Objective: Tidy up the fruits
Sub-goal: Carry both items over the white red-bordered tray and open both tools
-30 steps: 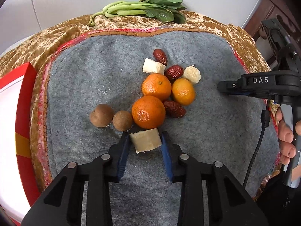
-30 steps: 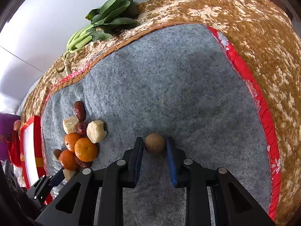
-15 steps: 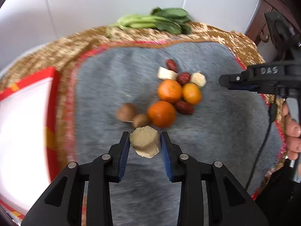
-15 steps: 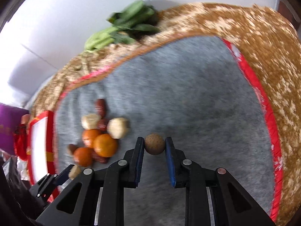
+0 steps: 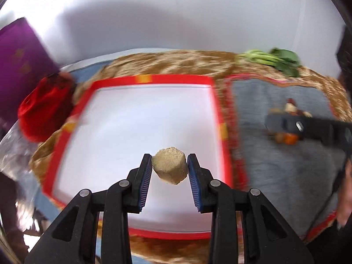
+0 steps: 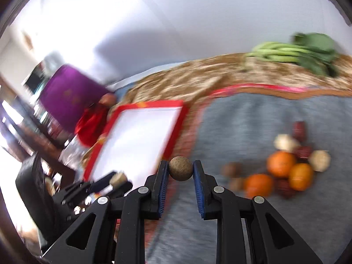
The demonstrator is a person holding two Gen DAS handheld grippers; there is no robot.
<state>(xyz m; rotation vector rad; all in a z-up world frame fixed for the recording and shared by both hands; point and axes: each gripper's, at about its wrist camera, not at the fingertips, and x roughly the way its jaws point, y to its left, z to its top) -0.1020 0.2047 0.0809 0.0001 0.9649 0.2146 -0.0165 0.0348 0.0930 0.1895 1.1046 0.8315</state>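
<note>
My left gripper [image 5: 169, 167] is shut on a pale yellow fruit chunk [image 5: 169, 167], held in the air above the white inside of a red-rimmed tray [image 5: 151, 81]. My right gripper [image 6: 180, 169] is shut on a small round brown fruit [image 6: 180, 168], held over the grey mat's left edge near the tray [image 6: 176, 129]. The fruit pile lies on the mat [image 6: 242, 118] to the right: three oranges [image 6: 281, 164], dark red dates [image 6: 299, 129], pale chunks [image 6: 319, 160] and blurred brown fruits [image 6: 231, 169]. The left gripper and its chunk [image 6: 118, 178] show at lower left in the right wrist view.
Green leafy vegetables [image 5: 272, 60] lie on the gold cloth at the back right. A red pouch [image 5: 44, 107] and a purple box [image 5: 19, 61] stand left of the tray. The right gripper's dark body [image 5: 308, 129] crosses the mat, a hand behind it at the edge.
Both grippers lifted their fruit off the mat and swung left. The left one now hangs over the tray. The right one has come from the mat's right part to its left edge.
</note>
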